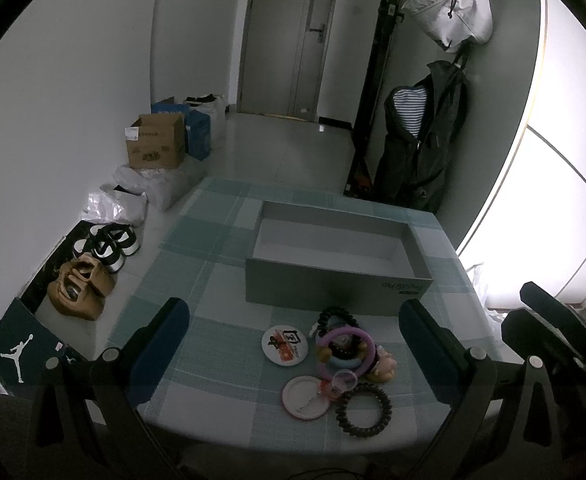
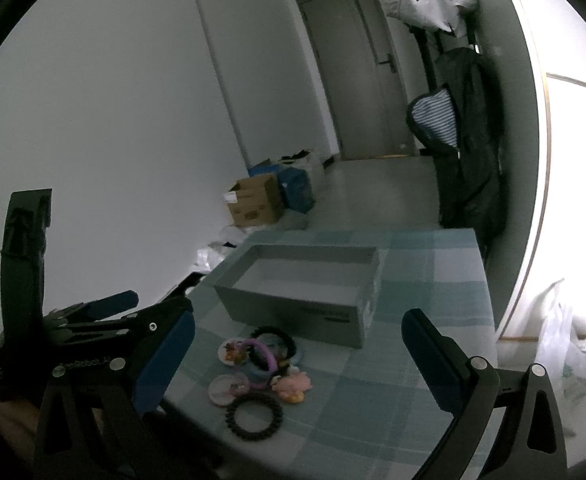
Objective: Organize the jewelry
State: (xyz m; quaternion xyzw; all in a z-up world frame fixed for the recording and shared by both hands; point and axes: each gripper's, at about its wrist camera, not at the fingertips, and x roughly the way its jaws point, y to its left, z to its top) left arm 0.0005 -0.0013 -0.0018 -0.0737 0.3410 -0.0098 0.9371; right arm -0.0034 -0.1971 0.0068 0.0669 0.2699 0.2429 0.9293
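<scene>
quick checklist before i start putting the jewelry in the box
1. Grey box open and empty: ok.
2. Left gripper open, nothing held: ok.
3. Right gripper open, nothing held: ok.
4. Black coil hair tie lying apart at the near edge of the pile, easy first pick: ok.
5. Purple ring free to lift alone: not ok, it is stacked with other pieces.
6. Small items hidden under the pile: cannot tell.

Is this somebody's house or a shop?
Most likely somebody's home, near the entrance. A dark jacket hangs by the door, shoes sit on the floor, and the table wears a checked cloth with an open grey box on it.
</scene>
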